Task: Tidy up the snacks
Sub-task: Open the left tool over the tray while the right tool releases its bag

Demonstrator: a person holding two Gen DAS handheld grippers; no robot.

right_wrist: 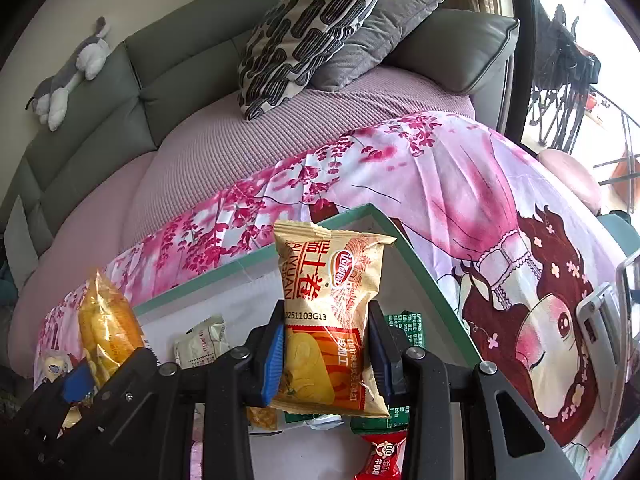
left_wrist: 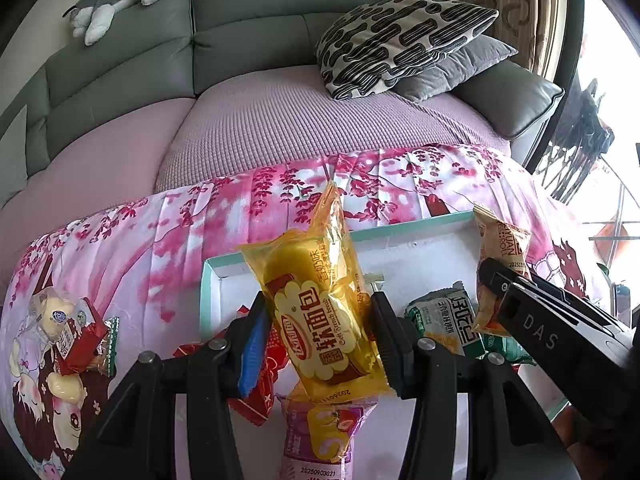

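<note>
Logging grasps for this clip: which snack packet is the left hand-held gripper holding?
The yellow soft bread packet, clamped upright in the left hand-held gripper. The tan Swiss roll packet sits in the right hand-held gripper instead.

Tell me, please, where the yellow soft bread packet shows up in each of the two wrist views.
Left wrist view: the yellow soft bread packet fills the lower centre, clamped in the left gripper.
Right wrist view: the same packet stands at the lower left, beside the beige roll packet held by the right gripper.
Shared landmark: the teal-rimmed box behind both packets.
</note>
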